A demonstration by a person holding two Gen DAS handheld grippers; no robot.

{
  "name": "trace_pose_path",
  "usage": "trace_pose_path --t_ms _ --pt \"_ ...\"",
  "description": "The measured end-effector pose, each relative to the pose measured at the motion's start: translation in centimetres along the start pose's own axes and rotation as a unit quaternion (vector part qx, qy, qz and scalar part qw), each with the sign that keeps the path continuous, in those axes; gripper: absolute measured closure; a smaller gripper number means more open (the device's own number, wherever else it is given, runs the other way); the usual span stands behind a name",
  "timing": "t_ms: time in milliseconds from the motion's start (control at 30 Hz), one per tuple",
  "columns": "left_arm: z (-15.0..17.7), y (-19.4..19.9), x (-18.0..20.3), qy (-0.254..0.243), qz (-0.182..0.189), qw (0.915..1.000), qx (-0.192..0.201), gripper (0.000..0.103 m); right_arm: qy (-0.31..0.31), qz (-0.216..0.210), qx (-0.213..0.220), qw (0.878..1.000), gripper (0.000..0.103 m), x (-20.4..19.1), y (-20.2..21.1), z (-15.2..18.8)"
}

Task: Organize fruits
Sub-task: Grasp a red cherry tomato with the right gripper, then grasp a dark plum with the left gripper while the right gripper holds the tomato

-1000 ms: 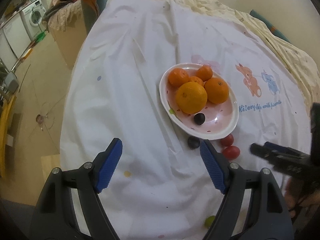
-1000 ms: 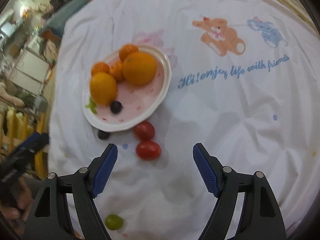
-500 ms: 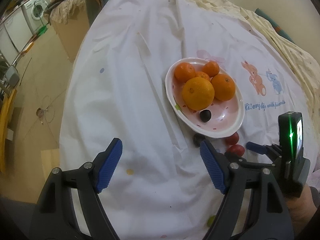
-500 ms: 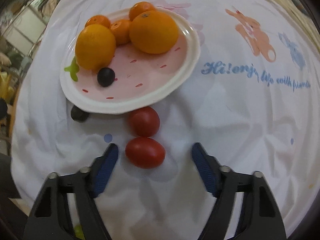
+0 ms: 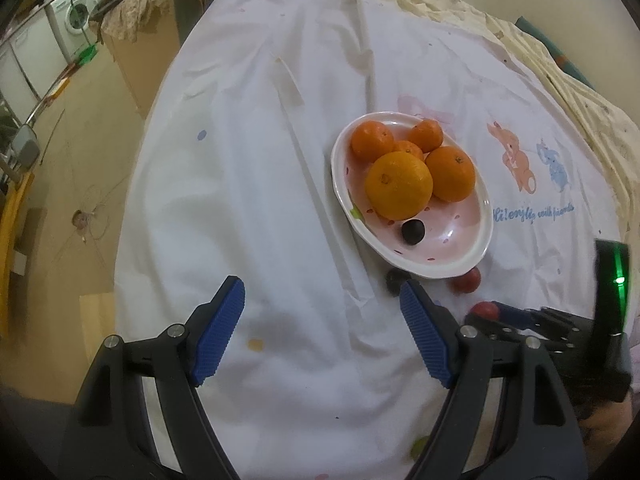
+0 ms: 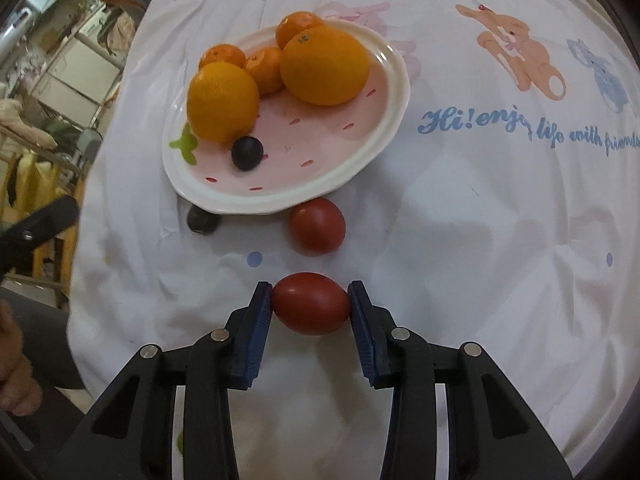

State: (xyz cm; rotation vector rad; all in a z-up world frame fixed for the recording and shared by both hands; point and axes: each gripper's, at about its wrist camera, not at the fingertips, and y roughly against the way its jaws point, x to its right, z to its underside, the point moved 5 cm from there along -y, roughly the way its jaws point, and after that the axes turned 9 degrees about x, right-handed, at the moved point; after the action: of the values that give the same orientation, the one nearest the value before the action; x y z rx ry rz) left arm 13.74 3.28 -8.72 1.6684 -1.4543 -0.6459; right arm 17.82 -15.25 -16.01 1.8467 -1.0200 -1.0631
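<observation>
Both blue pads of right hand-held gripper point(image 6: 311, 304) tight against red tomato point(image 6: 310, 303); left hand-held gripper point(image 5: 322, 334) wide, empty.

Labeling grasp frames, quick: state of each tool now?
Left tool: open, nothing between its pads.
Right tool: just closing, pads on the red tomato.

In the left wrist view, the left gripper's finger hides part of the dark grape point(image 5: 394, 279) below the plate point(image 5: 478, 254) and most of the green grape point(image 5: 418, 447). In the right wrist view, the printed text point(image 6: 528, 130) is cut off at the right edge.
</observation>
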Motion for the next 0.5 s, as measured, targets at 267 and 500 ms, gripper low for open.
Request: trace_pose_path --t_ms 267,500 --pt "1.1 -1.1 0.2 -0.011 0.003 0.9998 -0.019 0.026 -0.048 -0.024 0.054 0.997 0.063 1.1 4.1 -0.4" --pt "3.3 -3.3 3.3 -0.081 0.006 0.9952 -0.055 0.037 -0.119 -0.042 0.105 0.986 0.063 3.7 6.9 -2.2"
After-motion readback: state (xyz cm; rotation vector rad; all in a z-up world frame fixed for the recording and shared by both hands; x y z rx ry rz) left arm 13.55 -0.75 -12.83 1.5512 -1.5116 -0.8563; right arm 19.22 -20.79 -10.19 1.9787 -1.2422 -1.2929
